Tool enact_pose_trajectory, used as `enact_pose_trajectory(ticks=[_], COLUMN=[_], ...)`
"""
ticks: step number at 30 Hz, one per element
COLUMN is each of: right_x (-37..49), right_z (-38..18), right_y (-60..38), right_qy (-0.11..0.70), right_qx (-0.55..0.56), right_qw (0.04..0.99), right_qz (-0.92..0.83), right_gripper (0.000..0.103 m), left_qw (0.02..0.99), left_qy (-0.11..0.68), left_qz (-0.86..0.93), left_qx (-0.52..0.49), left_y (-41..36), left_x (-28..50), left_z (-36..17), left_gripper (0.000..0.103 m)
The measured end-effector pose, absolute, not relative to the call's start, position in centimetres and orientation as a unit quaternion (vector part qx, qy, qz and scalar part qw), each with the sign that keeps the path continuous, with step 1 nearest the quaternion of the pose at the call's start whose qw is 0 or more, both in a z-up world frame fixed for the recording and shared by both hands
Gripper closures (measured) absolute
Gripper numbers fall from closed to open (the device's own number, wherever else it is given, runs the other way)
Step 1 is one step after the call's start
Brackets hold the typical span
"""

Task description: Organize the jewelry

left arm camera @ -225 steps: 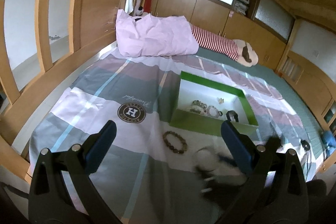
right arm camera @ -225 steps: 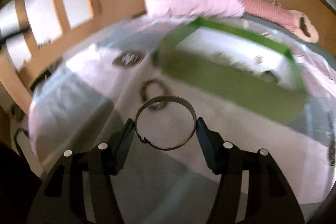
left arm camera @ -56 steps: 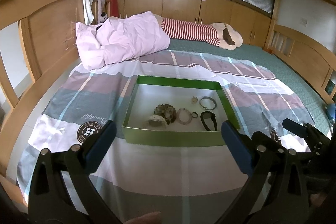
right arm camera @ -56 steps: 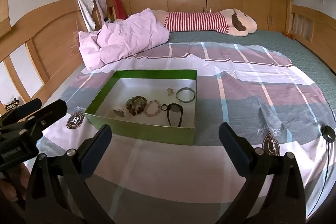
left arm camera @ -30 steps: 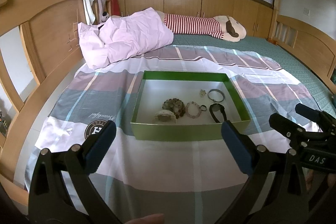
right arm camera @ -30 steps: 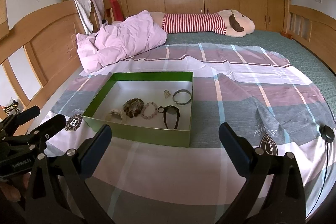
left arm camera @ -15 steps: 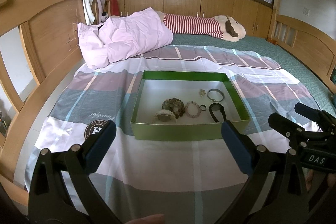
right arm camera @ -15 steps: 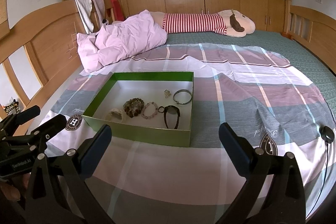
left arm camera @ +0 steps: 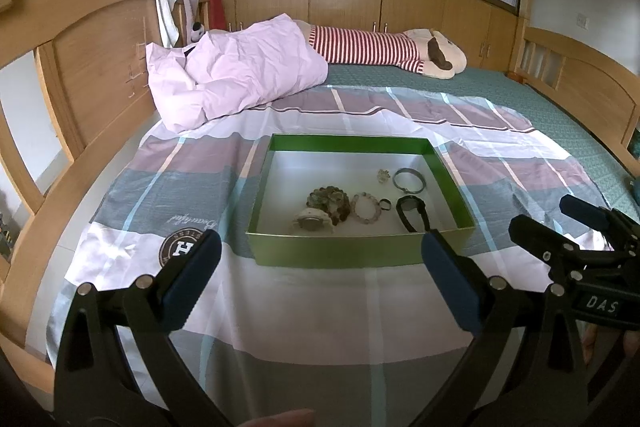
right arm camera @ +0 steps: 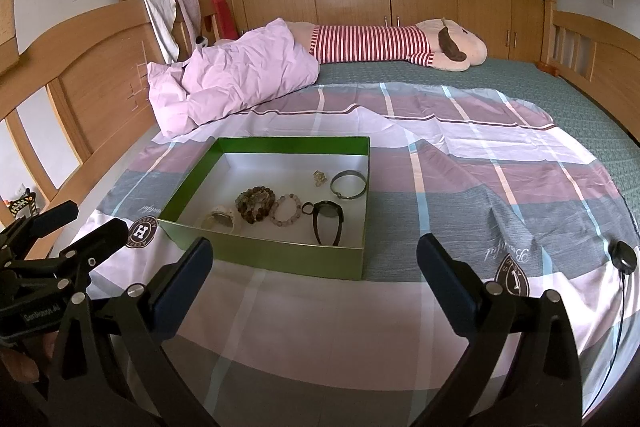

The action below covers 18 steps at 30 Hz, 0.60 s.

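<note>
A green box [left arm camera: 360,255] [right arm camera: 264,257] with a white floor lies on the striped bedsheet. In it lie a dark bead bracelet [left arm camera: 329,199] [right arm camera: 256,203], a pink bead bracelet [left arm camera: 366,207] [right arm camera: 285,215], a metal bangle [left arm camera: 409,179] [right arm camera: 349,183], a black watch [left arm camera: 412,211] [right arm camera: 328,221], a white watch [left arm camera: 312,223] [right arm camera: 220,218] and a small charm [left arm camera: 383,175] [right arm camera: 318,178]. My left gripper [left arm camera: 320,283] is open and empty, held in front of the box. My right gripper [right arm camera: 314,281] is open and empty too, to the right of the left one.
A pink pillow [left arm camera: 236,83] and a striped plush toy [left arm camera: 384,49] lie at the far end of the bed. A wooden bed rail [left arm camera: 60,115] runs along the left. A black cable with a round end [right arm camera: 622,257] lies on the sheet at the right.
7.5 s ago my right gripper held the metal bangle and a dark bracelet lay outside the box; now both lie in the box. Over the last second nothing has visibly moved.
</note>
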State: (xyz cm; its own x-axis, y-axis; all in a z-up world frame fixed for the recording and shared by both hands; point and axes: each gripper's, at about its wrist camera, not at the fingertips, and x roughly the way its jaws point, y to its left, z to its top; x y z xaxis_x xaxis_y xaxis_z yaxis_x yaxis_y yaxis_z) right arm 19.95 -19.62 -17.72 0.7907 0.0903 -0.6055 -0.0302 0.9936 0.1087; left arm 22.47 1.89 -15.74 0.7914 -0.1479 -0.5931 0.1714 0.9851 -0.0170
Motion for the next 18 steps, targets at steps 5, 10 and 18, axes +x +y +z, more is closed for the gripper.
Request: enact_pose_trajectory(ticks=[5, 10, 18], right_x=[19.96, 19.95, 19.95], right_z=[-17.73, -17.72, -17.71], right_y=[-19.6, -19.6, -19.59], right_qy=[0.322, 0.321, 0.321], right_qx=[0.046, 0.046, 0.046], right_qw=[0.945, 0.945, 0.945], right_qz=[0.032, 0.032, 0.031], right_gripper=[0.004, 0.004, 0.004], left_qw=[0.945, 0.948, 0.946], left_qy=[0.313, 0.306, 0.313], left_qz=[-0.089, -0.086, -0.082], left_qx=[0.016, 0.015, 0.009], left_y=[1.8, 1.7, 2.02], left_x=[22.37, 22.14, 22.48], left_z=[-15.83, -15.78, -15.81], left_gripper=[0.004, 0.004, 0.004])
